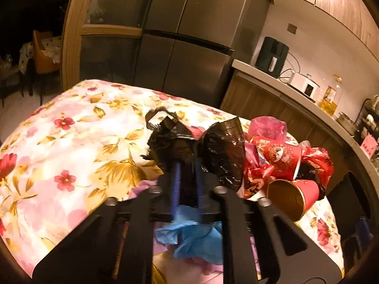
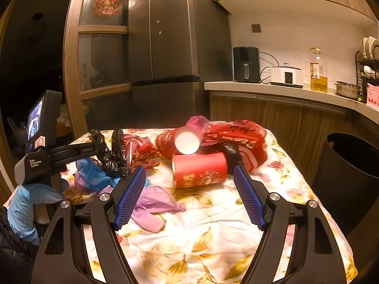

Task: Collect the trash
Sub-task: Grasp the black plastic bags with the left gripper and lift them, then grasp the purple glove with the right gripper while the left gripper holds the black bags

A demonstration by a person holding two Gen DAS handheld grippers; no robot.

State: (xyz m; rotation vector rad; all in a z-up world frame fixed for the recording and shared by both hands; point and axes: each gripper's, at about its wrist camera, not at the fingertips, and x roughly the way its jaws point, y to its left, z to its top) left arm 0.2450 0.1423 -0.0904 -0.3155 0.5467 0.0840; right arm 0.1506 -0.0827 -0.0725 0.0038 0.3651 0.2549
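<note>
My left gripper [image 1: 187,165] is shut on a crumpled black plastic bag [image 1: 220,151] in the middle of the floral tablecloth [image 1: 71,142]. From the right wrist view the same black bag [image 2: 116,151] bunches around the left gripper [image 2: 104,150] at the left. My right gripper [image 2: 189,169] stands open, nothing between its blue pads [image 2: 129,196], just short of a red paper cup [image 2: 201,170] lying on its side. A second red cup [image 2: 187,143] lies behind it, white base towards me. Red bags [image 2: 236,135], a pink bag [image 2: 197,120], a purple bag [image 2: 154,203] and a blue bag [image 2: 94,175] lie around.
A black bin [image 2: 350,165] stands open by the table's right edge. Behind the table are a dark fridge [image 2: 165,47] and a counter [image 2: 272,90] with appliances and an oil bottle. A blue-gloved hand [image 2: 30,201] holds the left gripper at the lower left.
</note>
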